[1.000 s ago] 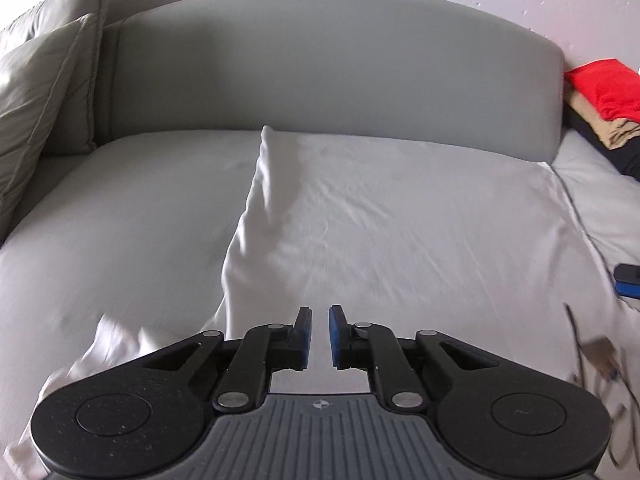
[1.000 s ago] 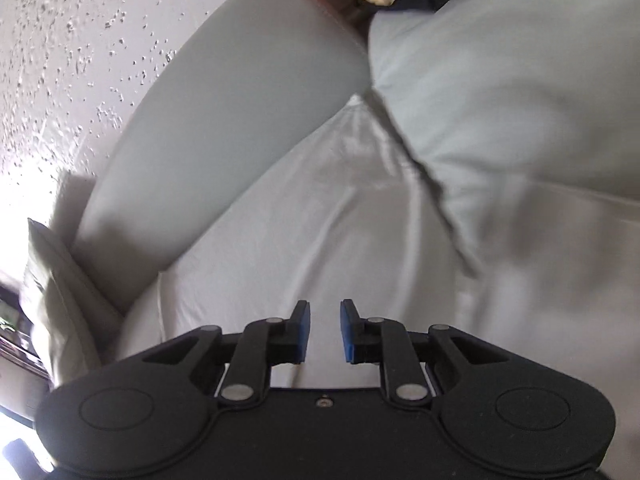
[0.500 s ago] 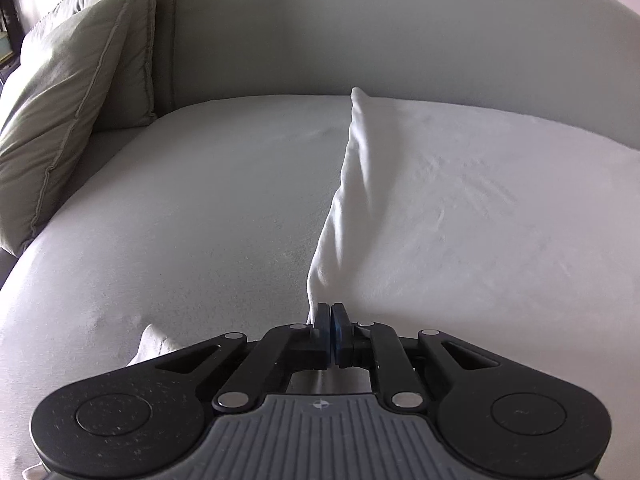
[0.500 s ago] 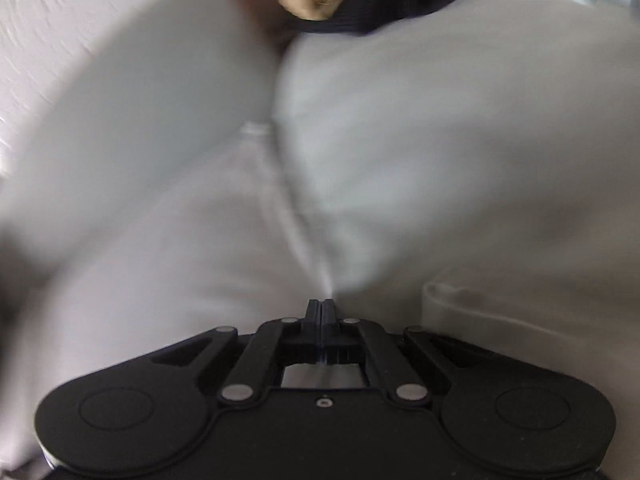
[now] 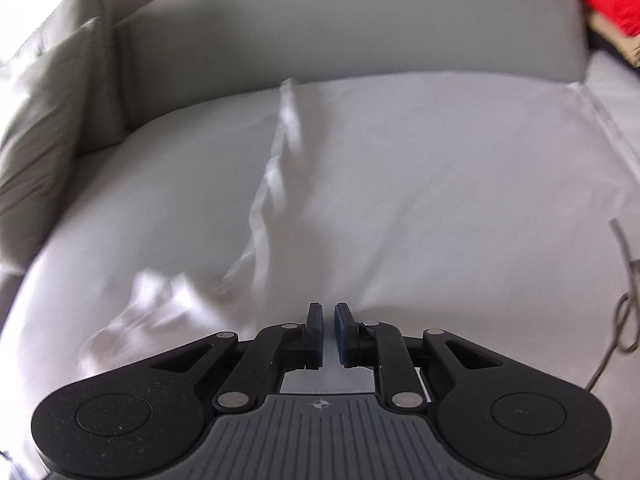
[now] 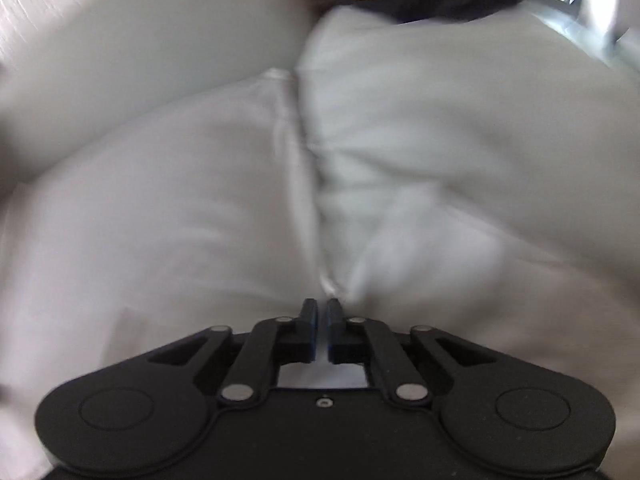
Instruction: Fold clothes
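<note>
Left hand-held gripper (image 5: 328, 322) pitched steeply downward, jaws opening, narrow gap between the blue pads, nothing pinched there. Right hand-held gripper (image 6: 321, 318) also pitched steeply down; a thin slit shows between its pads, nothing visibly clamped. Both black linkage arms sit symmetric, folded inward. No hand or sleeve visible in either view.

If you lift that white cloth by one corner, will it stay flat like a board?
The white cloth would probably go floppy and droop: it already bunches into soft wrinkles along its left edge. It looks thin, so it is likely light. It may slide easily over the smooth grey cushion, though that is a guess.
</note>
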`<state>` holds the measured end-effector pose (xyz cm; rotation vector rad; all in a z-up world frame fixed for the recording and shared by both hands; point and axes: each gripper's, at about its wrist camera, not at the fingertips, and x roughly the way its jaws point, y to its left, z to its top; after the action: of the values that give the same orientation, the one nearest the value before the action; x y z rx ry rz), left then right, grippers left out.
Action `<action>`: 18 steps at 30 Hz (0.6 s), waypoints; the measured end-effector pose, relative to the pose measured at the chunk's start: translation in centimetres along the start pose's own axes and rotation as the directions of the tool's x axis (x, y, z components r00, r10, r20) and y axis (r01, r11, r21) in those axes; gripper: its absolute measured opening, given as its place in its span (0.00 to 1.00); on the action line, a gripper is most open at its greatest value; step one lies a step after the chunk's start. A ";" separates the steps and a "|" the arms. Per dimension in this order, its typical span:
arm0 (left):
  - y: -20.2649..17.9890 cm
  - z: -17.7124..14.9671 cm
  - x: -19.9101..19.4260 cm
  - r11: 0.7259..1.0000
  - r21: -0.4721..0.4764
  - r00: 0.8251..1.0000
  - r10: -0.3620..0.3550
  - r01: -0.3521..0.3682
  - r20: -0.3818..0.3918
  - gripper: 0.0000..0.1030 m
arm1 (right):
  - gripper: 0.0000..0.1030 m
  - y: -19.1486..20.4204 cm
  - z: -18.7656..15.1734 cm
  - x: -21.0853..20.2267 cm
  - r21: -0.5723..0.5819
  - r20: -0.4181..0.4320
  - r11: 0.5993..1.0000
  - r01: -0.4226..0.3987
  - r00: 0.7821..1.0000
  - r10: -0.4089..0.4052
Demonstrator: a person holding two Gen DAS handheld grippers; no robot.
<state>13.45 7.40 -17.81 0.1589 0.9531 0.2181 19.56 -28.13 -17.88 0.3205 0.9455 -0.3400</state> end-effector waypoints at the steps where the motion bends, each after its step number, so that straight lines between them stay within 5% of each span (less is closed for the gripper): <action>1: 0.5 -0.3 -0.4 1.000 0.000 1.000 0.013 -0.013 -0.017 0.15 | 0.00 -0.7 -0.1 -0.9 0.038 -0.017 0.999 -0.031 0.999 0.031; 7: 3.5 -3.6 -6.9 0.994 -0.030 0.993 -0.103 0.104 0.050 0.15 | 0.16 -2.4 -2.4 -9.4 0.072 0.027 0.978 -0.194 0.981 0.193; 11: 3.3 -5.8 -11.6 0.982 -0.019 0.975 -0.182 0.186 0.131 0.16 | 0.19 -2.8 -5.1 -14.1 0.037 0.040 0.955 -0.295 0.955 0.294; 15: 3.0 -8.0 -14.9 0.967 -0.017 0.952 -0.248 0.255 0.180 0.29 | 0.28 -2.1 -7.2 -16.4 -0.016 0.046 0.940 -0.339 0.939 0.340; 18: 2.5 -9.4 -15.2 0.962 -0.048 0.954 -0.257 0.267 0.153 0.30 | 0.39 -2.0 -9.4 -17.2 -0.033 0.050 0.939 -0.343 0.937 0.345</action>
<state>-3.04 6.29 -10.62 -0.0158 0.8107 -0.0068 2.60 -23.60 -9.02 0.4452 0.8207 -0.0153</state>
